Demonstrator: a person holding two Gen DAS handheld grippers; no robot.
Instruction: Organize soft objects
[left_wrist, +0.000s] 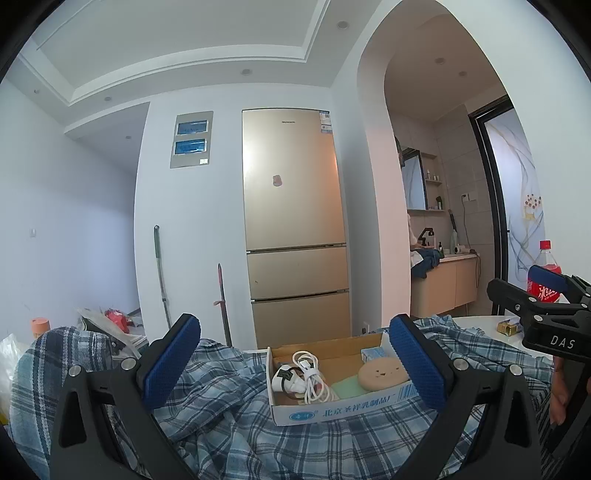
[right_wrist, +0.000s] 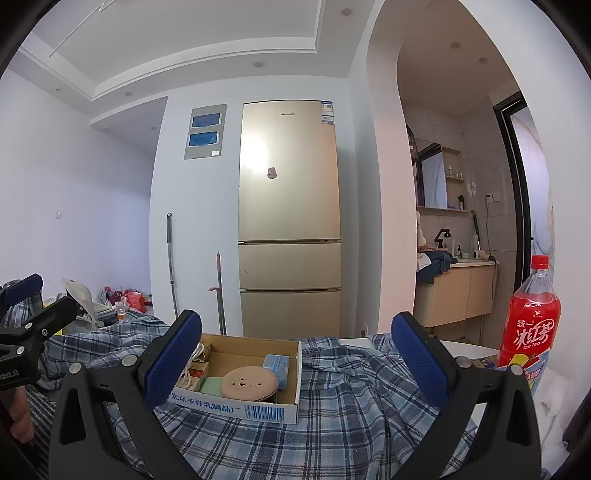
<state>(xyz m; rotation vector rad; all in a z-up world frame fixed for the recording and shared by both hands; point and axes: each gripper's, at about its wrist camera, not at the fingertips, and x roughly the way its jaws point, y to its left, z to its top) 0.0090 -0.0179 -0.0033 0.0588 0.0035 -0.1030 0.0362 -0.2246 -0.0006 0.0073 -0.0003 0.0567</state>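
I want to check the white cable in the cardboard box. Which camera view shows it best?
The left wrist view: the white cable lies coiled in plain sight at the left end of the cardboard box. In the right wrist view only a short piece of it shows, because that gripper's left finger covers the rest.

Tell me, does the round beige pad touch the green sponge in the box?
Touching. In the right wrist view the round beige pad lies overlapping the green sponge's edge, no gap.
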